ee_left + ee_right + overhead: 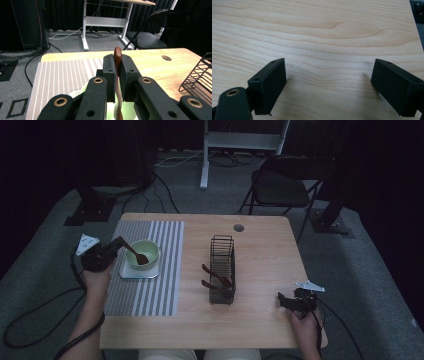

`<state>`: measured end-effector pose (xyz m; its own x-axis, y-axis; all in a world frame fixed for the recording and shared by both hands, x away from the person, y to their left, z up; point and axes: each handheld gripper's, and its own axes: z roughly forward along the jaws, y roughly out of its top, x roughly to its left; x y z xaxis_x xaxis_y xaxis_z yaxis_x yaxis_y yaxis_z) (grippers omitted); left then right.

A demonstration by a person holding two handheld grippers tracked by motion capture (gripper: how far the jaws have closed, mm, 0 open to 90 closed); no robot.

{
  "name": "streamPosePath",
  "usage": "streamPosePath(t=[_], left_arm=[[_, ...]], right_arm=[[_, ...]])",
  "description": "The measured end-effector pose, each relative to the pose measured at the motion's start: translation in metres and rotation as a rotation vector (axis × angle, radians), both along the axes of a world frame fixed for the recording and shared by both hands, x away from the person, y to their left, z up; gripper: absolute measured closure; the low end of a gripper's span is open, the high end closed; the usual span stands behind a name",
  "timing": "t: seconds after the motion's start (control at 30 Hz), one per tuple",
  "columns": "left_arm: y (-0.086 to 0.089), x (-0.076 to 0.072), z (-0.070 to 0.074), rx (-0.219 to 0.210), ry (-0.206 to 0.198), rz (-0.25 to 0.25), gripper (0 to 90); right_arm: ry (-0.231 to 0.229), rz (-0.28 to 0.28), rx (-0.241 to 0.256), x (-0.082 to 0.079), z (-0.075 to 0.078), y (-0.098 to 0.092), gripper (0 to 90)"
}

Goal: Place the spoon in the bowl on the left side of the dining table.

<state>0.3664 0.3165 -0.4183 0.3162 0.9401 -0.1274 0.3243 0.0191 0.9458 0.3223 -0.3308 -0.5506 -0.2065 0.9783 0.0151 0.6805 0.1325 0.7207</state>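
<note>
The left tool [121, 244] is clenching the brown spoon [137, 255], whose scoop is resting inside the green bowl [143, 255], so it should be lowering gently before releasing, while the right tool [285, 301], released, is idling on the surface [260, 250] well right of the bowl.

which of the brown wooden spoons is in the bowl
The brown wooden spoon gripped by the left gripper: its head rests in the pale green bowl. The other two spoons sit in the black wire basket.

No legible text or labels
</note>
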Motion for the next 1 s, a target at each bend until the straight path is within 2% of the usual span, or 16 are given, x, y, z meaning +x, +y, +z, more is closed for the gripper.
streamPosePath(t=[0.17,0.33,0.43,0.53,0.57,0.67,0.77,1.0], left_arm=[[0.004,-0.010,-0.011,-0.008,0.015,0.008,83.8],[0.007,-0.024,-0.023,0.007,0.026,0.021,83.9],[0.013,-0.035,-0.034,-0.018,0.043,0.023,83.9],[0.015,-0.040,-0.039,-0.033,0.050,0.028,83.8],[0.018,-0.043,-0.045,-0.052,0.060,0.033,83.9],[0.018,-0.045,-0.050,-0.054,0.071,0.033,83.8],[0.018,-0.048,-0.063,-0.070,0.077,0.037,83.7],[0.015,-0.050,-0.077,-0.053,0.089,0.039,83.5]], right_arm=[[0.000,0.000,0.000,0.000,0.000,0.000,12.2],[0.000,0.000,0.000,0.000,0.000,0.000,12.2],[0.000,0.000,0.000,0.000,0.000,0.000,12.2],[0.000,0.000,0.000,0.000,0.000,0.000,12.2],[0.000,0.000,0.000,0.000,0.000,0.000,12.2],[0.000,0.000,0.000,0.000,0.000,0.000,12.2],[0.000,0.000,0.000,0.000,0.000,0.000,12.2],[0.000,0.000,0.000,0.000,0.000,0.000,12.2]])
